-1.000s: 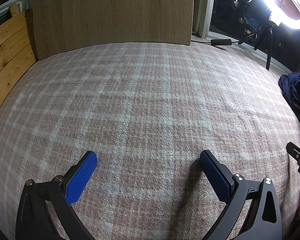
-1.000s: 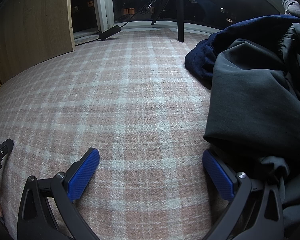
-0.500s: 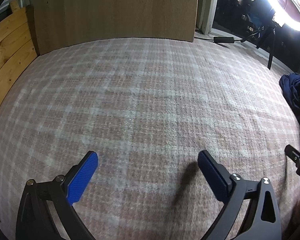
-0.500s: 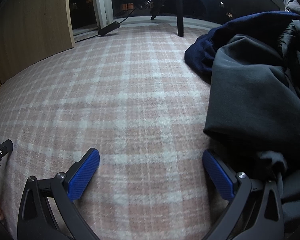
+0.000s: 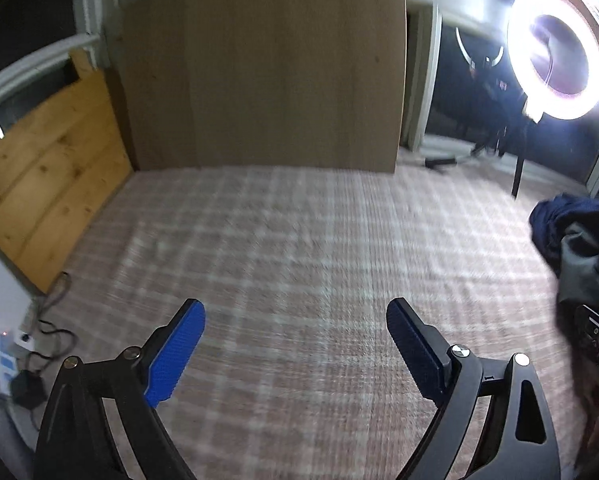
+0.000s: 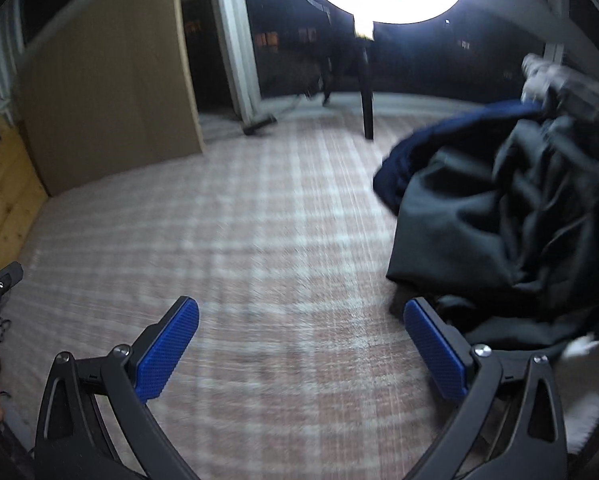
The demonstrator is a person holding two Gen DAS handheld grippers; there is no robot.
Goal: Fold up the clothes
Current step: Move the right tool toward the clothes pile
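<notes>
Both the left gripper (image 5: 295, 344) and right gripper (image 6: 301, 344) gape empty over plaid woven bedding (image 6: 259, 240), beside crumpled dark clothes (image 6: 499, 216).

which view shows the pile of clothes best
The right wrist view: the pile of clothes fills its right side, dark grey garment over a navy one, though blurred. The left wrist view catches only a cropped edge of it at the right border.

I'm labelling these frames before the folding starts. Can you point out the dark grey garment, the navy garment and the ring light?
dark grey garment (image 6: 479, 232): right wrist view, on its broad front fold.
navy garment (image 6: 399, 168): right wrist view, on the left edge poking out behind the grey one.
ring light (image 5: 517, 36): left wrist view, on the glowing ring's left side.
</notes>
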